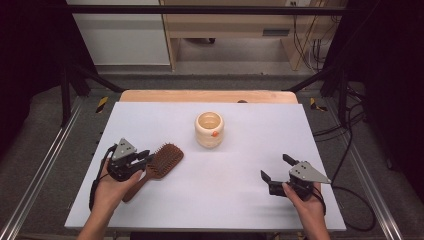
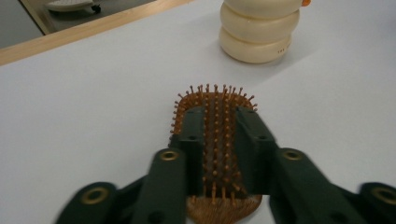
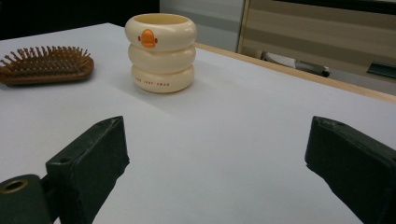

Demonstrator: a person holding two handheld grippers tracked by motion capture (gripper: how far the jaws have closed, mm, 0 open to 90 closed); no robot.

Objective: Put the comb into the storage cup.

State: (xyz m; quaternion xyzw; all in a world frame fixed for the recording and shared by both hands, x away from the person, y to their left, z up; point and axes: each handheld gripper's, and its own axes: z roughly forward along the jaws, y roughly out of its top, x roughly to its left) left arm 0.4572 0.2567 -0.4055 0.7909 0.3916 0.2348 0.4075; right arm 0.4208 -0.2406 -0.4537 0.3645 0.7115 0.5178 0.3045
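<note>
- The left gripper [image 1: 143,161] sat at the near-left of the table [image 1: 260,200], with its two black jaws straddling the wooden hairbrush [image 1: 161,163] across the bristle face.
- In the left gripper view the jaws stood either side of the central rows of bristles on the hairbrush [image 2: 215,140], parted only as wide as the brush head. Whether the pads pressed on the wood or merely flanked it could not be settled, as the contact lay below the bristles and the near part of the picture was blurred.
- The hairbrush lay bristles up on the white surface, head pointing toward the cup, handle running back under the left hand. That lie suited a grip across the head rather than the handle.
- The cream ringed cup [image 1: 209,129] stood upright near mid-table, well apart from the brush, mouth open upward. By its position it was judged the likely receptacle for the brush.
- The right gripper [image 1: 277,169] rested at the near-right, jaws spread wide with nothing between them, pointing toward the cup [image 3: 161,51]. It appeared to be held in reserve, clear of the working area.
</note>
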